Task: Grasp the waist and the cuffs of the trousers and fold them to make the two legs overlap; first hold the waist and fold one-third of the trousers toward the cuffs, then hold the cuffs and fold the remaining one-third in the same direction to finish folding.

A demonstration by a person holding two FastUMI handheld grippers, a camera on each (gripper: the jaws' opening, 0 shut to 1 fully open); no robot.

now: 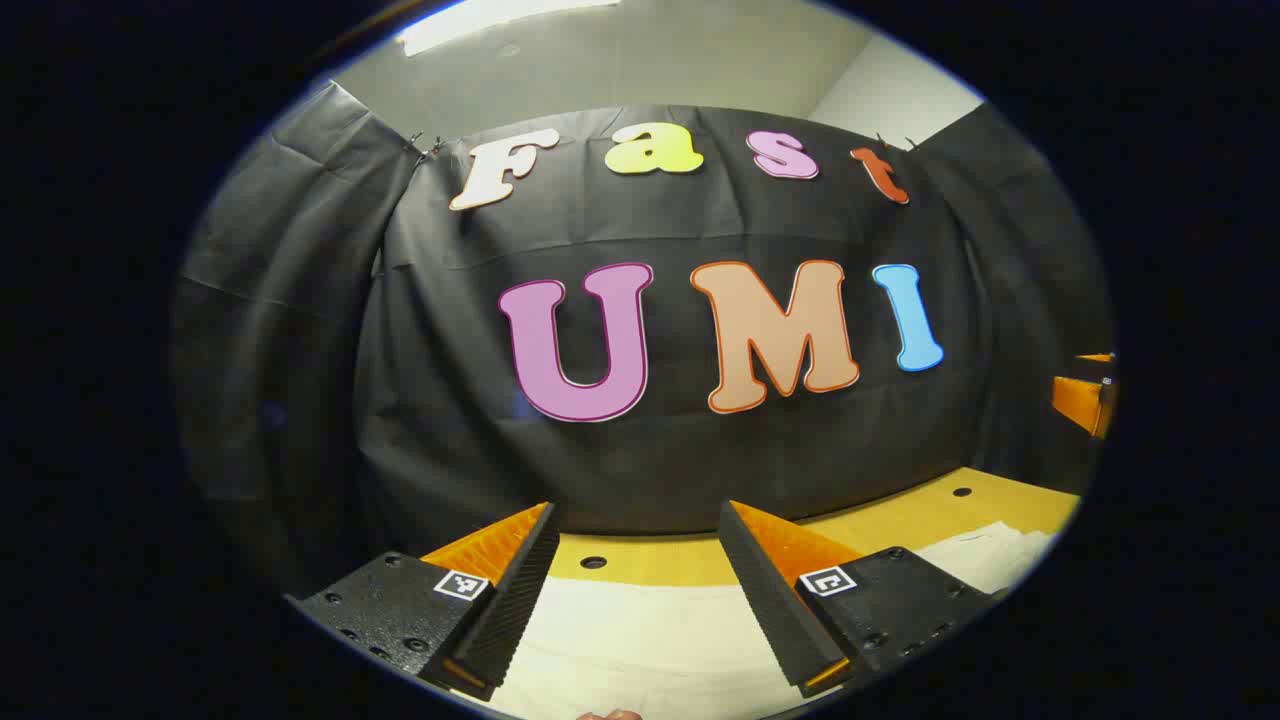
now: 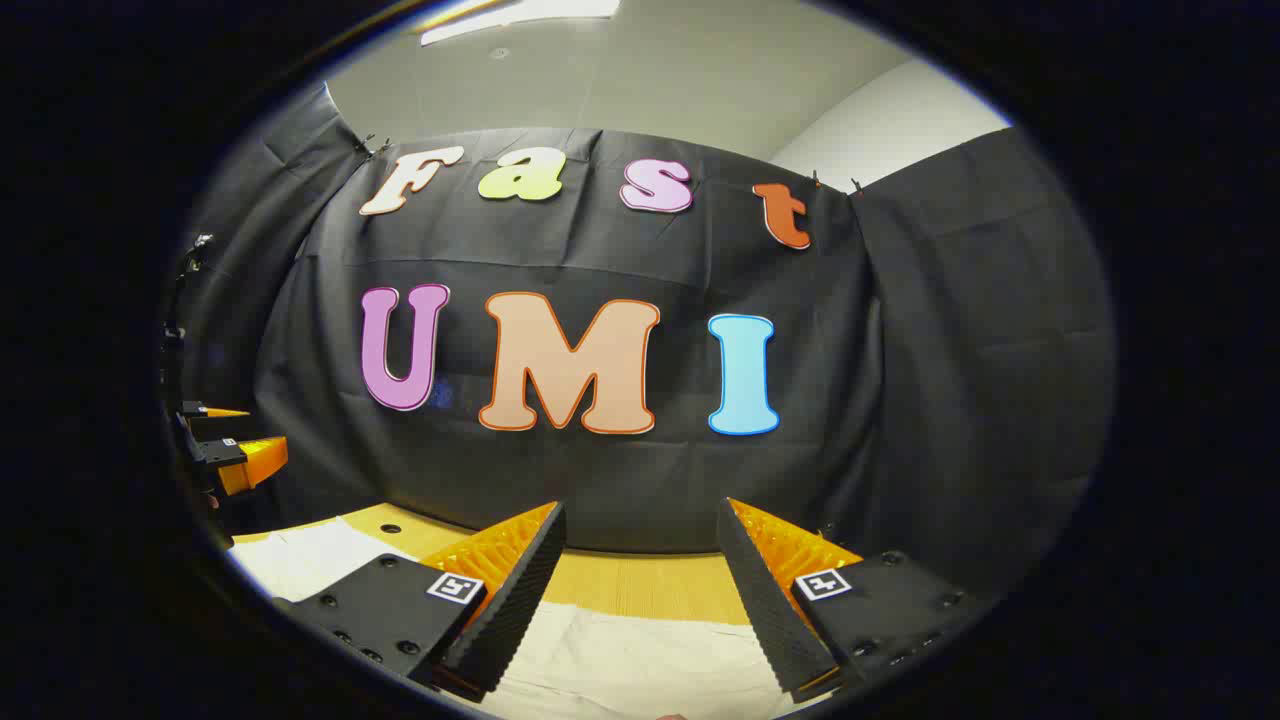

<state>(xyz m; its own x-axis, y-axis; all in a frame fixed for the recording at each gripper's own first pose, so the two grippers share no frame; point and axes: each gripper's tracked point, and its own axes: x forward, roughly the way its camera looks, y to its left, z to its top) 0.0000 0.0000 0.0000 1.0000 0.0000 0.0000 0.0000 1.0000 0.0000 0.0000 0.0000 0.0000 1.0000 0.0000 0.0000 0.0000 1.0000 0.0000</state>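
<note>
Small square black-and-white coded markers are seen on the bodies of both grippers, one beside each finger; no readable words are carried by them. No labels or brand marks can be made out on the cloth or the table, and no containers are seen.

In the left gripper view, the left gripper (image 1: 635, 520) is held level above the table (image 1: 900, 520), its two fingers spread wide apart with nothing between them. Pale, off-white trousers (image 1: 640, 640) are seen lying flat on the yellow-brown table below and ahead of the fingers, with more of the same cloth stretching off to the right edge of the view. Which end is the waist and which the cuffs cannot be told. A few small round holes are seen in the tabletop beyond the cloth. At the far right edge part of the other gripper is seen, raised above the table.

In the right gripper view, the right gripper (image 2: 640, 515) is likewise released, the fingers wide apart and empty. The trousers (image 2: 630, 655) are seen beneath it and again at the lower left, lying on the table (image 2: 650, 580). The left gripper (image 2: 235, 445) is seen at the far left edge, held above the cloth.
</note>
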